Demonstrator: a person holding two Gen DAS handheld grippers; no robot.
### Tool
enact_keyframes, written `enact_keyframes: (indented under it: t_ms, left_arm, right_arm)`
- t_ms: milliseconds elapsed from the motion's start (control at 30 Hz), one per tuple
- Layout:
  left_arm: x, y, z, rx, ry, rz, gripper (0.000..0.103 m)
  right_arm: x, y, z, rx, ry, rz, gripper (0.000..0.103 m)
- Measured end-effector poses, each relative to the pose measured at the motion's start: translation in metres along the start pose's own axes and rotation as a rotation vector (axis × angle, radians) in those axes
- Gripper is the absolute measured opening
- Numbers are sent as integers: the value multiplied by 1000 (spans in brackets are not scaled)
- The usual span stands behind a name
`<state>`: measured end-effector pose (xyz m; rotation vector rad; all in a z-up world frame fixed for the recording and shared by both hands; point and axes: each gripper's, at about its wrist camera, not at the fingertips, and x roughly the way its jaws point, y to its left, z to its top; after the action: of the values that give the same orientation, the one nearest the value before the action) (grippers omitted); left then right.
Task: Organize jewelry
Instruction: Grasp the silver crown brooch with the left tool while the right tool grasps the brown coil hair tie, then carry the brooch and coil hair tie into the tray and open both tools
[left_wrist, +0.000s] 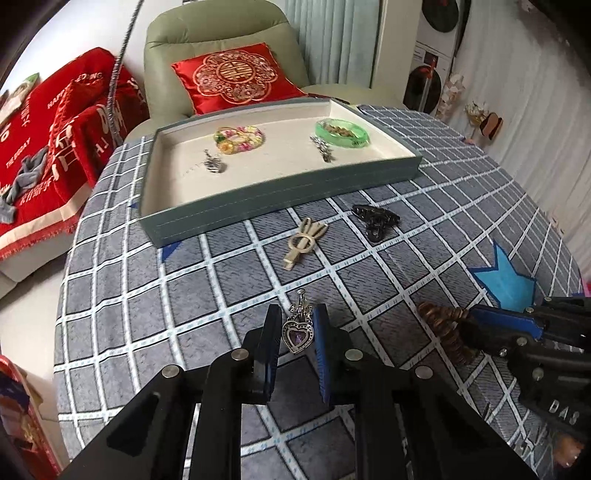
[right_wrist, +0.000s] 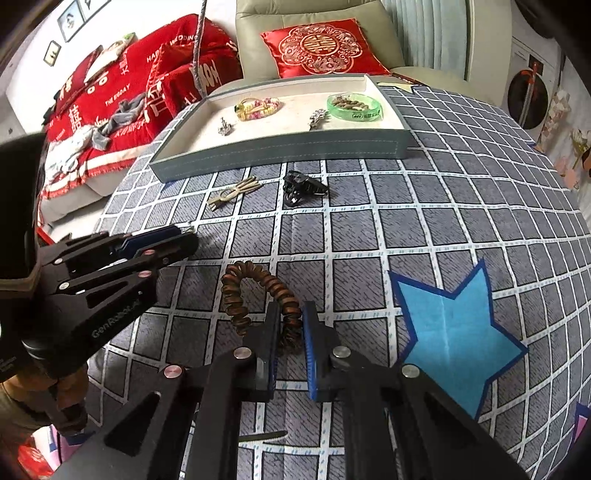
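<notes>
My left gripper (left_wrist: 298, 325) is shut on a silver heart pendant (left_wrist: 297, 332) with a purple stone, low over the checked tablecloth. My right gripper (right_wrist: 290, 325) is shut on a brown spiral hair tie (right_wrist: 255, 291); it also shows in the left wrist view (left_wrist: 448, 334). The grey jewelry tray (left_wrist: 280, 206) at the far side holds a colourful bead bracelet (left_wrist: 240, 137), a green bangle (left_wrist: 341, 133) and two silver pieces (left_wrist: 214, 162). A beige hair clip (left_wrist: 304, 238) and a black claw clip (left_wrist: 376, 219) lie on the cloth before the tray.
A blue star patch (right_wrist: 454, 332) marks the cloth to the right of my right gripper. A green armchair with a red cushion (left_wrist: 236, 77) stands behind the table. A sofa with a red blanket (left_wrist: 55, 122) is at the left.
</notes>
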<state>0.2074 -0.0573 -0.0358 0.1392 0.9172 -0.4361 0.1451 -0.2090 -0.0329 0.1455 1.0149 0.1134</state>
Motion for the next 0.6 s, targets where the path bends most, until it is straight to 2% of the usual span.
enact_keyframes:
  t_ms: [300, 600]
  left_arm:
    - [-26, 22, 7, -81, -43, -1, 32]
    - [-37, 38, 31, -114, -86, 13, 32]
  right_arm:
    - [-19, -18, 10, 76, -33, 50, 13]
    - [-33, -32, 52, 101, -84, 66, 13]
